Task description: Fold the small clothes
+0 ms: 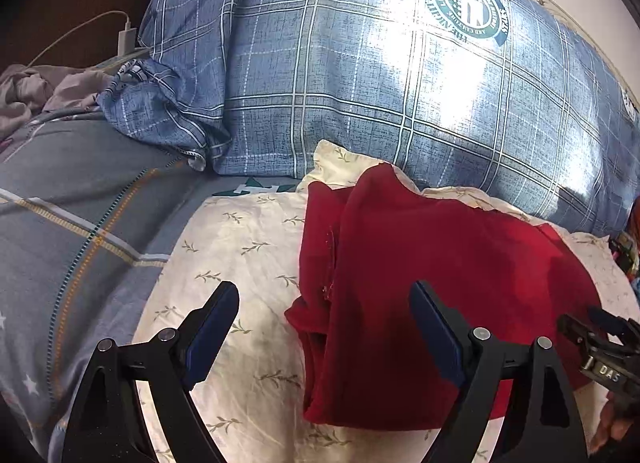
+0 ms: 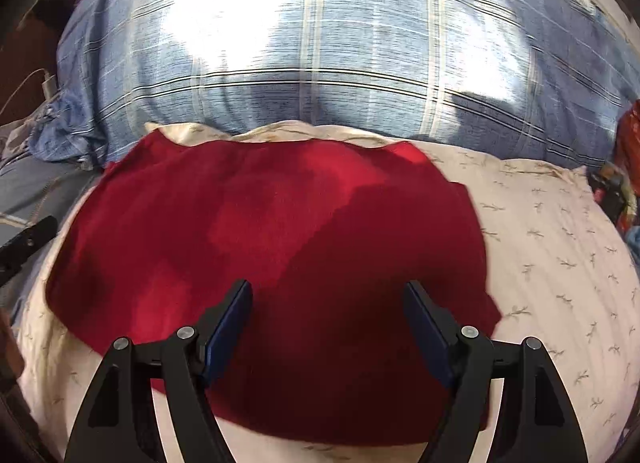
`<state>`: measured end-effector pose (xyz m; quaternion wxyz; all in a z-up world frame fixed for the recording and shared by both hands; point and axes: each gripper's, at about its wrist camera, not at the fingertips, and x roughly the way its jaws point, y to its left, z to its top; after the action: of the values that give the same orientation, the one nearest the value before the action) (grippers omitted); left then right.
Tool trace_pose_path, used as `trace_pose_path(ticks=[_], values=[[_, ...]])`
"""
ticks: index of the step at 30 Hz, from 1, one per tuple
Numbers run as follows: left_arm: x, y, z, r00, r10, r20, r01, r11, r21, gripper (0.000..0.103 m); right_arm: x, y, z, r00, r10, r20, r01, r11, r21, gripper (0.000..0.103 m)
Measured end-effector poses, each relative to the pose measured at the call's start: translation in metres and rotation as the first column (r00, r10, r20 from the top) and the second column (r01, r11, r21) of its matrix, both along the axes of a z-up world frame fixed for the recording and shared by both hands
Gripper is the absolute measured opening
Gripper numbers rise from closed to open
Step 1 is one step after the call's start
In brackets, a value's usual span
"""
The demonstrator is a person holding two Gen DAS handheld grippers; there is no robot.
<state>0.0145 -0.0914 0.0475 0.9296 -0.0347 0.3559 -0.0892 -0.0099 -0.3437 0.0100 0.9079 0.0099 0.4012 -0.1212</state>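
A dark red garment (image 1: 420,271) lies folded on a cream pillow with a leaf print (image 1: 248,247). My left gripper (image 1: 324,295) is open and empty, hovering over the garment's left edge, its left finger over the pillow. In the right wrist view the red garment (image 2: 280,223) spreads wide across the cream pillow (image 2: 560,247). My right gripper (image 2: 328,295) is open and empty, just above the garment's near part. The right gripper also shows at the right edge of the left wrist view (image 1: 600,347).
A large blue plaid pillow (image 1: 360,71) rises behind the cream pillow. A grey-blue quilt (image 1: 72,223) lies to the left. A white charger with cable (image 1: 126,39) sits far left. Colourful items (image 2: 624,175) lie at the right edge.
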Motion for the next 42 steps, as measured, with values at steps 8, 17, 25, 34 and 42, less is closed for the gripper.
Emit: trace_pose_path(ticks=[8, 17, 25, 34, 42], values=[[0.000, 0.008, -0.001, 0.999, 0.044, 0.015, -0.044, 0.999, 0.025, 0.087, 0.031, 0.046, 0.012, 0.991, 0.131, -0.011, -0.130, 0.991, 0.029, 0.079], [0.006, 0.027, -0.010, 0.997, 0.039, -0.072, -0.042, 0.999, -0.035, 0.087, 0.104, 0.091, 0.010, 0.957, 0.275, -0.092, -0.257, 0.951, 0.173, 0.079], [0.018, 0.059, -0.015, 0.982, 0.025, -0.189, -0.055, 0.987, -0.153, 0.087, 0.170, 0.157, -0.007, 0.907, 0.366, -0.210, -0.338, 0.928, 0.159, 0.085], [0.024, 0.039, -0.026, 0.973, -0.069, -0.219, 0.041, 0.991, -0.130, 0.087, 0.209, 0.183, -0.047, 0.886, 0.328, -0.329, -0.335, 0.941, 0.037, 0.072], [0.041, 0.020, -0.040, 0.972, -0.043, -0.229, 0.023, 0.996, -0.092, 0.088, 0.188, 0.145, -0.012, 0.909, 0.383, -0.163, -0.350, 0.916, 0.198, 0.025]])
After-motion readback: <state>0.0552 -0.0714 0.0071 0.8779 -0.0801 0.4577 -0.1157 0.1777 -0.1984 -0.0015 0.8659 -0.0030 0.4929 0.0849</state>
